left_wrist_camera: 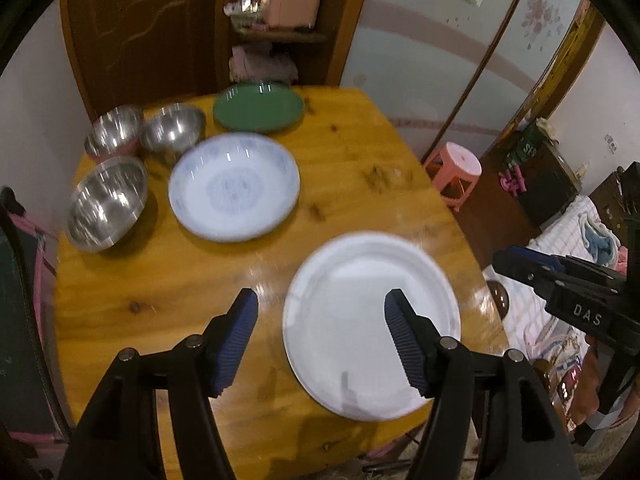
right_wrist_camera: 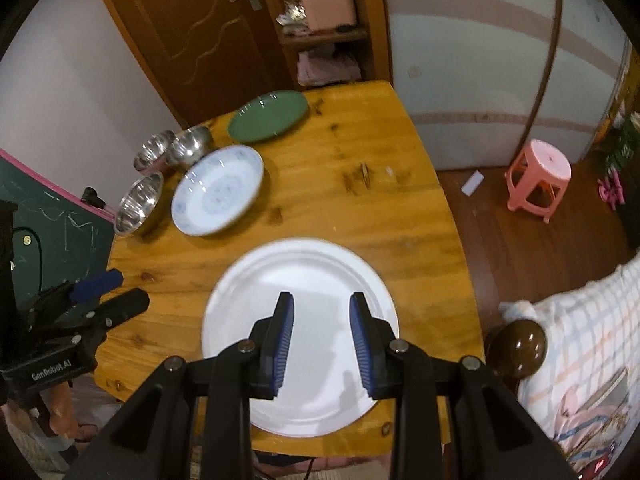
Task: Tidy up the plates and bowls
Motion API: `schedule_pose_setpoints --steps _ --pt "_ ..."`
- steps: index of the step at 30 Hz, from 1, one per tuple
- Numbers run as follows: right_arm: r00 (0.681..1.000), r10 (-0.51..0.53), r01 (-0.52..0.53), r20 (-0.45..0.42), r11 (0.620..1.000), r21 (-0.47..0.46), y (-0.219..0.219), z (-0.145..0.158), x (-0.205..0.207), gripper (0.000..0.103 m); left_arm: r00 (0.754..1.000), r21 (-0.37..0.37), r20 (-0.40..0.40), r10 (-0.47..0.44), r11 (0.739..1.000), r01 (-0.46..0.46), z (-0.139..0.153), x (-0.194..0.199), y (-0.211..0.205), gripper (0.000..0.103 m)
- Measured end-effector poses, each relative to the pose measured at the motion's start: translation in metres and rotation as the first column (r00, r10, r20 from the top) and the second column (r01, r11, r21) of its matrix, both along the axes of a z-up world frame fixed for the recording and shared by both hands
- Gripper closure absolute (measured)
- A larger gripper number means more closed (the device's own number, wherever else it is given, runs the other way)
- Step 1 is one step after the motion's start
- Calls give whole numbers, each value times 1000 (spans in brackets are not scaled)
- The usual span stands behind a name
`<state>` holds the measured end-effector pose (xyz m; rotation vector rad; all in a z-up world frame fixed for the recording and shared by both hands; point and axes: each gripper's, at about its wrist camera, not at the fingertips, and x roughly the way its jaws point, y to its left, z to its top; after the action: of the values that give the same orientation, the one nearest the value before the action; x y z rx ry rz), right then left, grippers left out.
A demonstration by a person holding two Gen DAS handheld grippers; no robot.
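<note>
1. Lower centre of the frame: the white plate lies flat on the wooden table, probably stiff, glossy and breakable; its rim is the likely hold.
2. Above it, the right gripper hangs narrowly parted and empty.
3. The left gripper gapes wider, also empty.

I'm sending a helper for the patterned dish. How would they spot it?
On the wooden table, look toward the far left corner where three steel bowls cluster. The patterned dish sits just beside them, nearer than the green plate. It alone is white with faint blue markings; the plain white plate lies closer.
</note>
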<state>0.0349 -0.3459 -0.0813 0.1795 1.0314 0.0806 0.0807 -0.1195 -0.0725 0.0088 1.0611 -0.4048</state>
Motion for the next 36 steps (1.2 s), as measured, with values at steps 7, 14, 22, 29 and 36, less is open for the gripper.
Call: schedule_pose_setpoints --steps 7,14,22,29,36 --pt "997 65 -66 50 998 8 9 46 21 74 995 -19 86 42 999 -40 53 31 10 33" --pt "994 85 -88 72 996 35 15 70 59 74 981 -83 127 147 987 -138 85 70 37 29" --pt "984 94 -102 149 994 48 13 120 91 74 969 -93 168 181 982 -167 105 94 52 28" --pt "981 100 -111 166 992 57 16 129 130 49 966 -82 164 201 978 -189 95 113 52 27" --pt "990 115 -120 83 990 69 25 101 171 49 965 -48 129 230 973 -226 69 135 55 27"
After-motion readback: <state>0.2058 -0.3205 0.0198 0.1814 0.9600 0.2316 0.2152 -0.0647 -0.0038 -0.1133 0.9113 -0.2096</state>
